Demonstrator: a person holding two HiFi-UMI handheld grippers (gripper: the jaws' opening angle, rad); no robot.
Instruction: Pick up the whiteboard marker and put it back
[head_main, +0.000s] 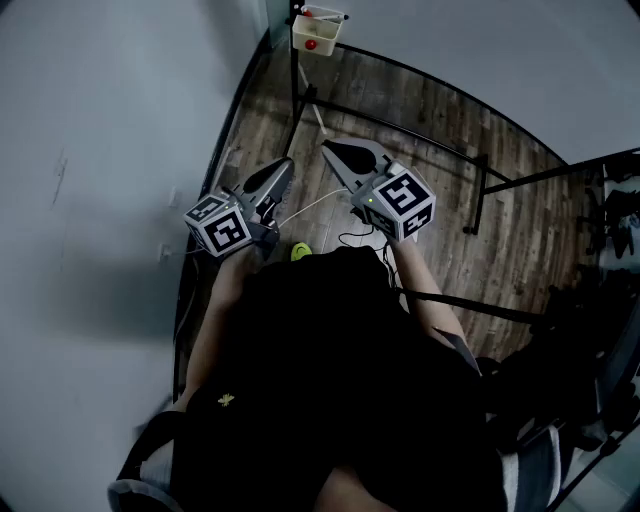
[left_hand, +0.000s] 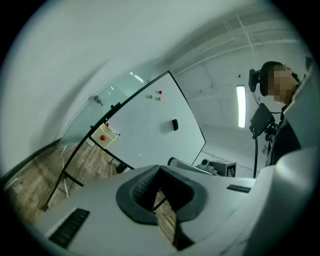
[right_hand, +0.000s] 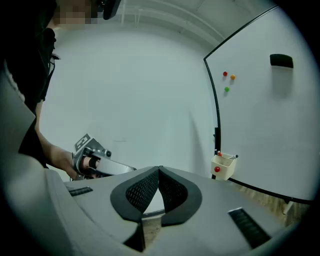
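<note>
A cream holder box (head_main: 316, 32) with a red dot hangs at the edge of the whiteboard (right_hand: 270, 135), far ahead of both grippers. A thin marker (right_hand: 234, 157) pokes out of its top, and no marker lies anywhere else in sight. My left gripper (head_main: 285, 163) is held level in front of the person's body, jaws together and empty. The right gripper (head_main: 328, 147) sits beside it, tilted slightly down, shut on nothing. Each gripper appears in the other's view: the right gripper (left_hand: 200, 165) and the left gripper (right_hand: 100, 162).
A black eraser (right_hand: 281, 60) and small coloured magnets (right_hand: 228, 76) stick to the board. The board's black stand legs (head_main: 480, 190) spread over the wooden floor, where a white cable (head_main: 315, 205) and a yellow-green object (head_main: 300, 251) lie. A grey wall (head_main: 100, 150) runs along the left, and dark chairs (head_main: 610, 220) stand at the right.
</note>
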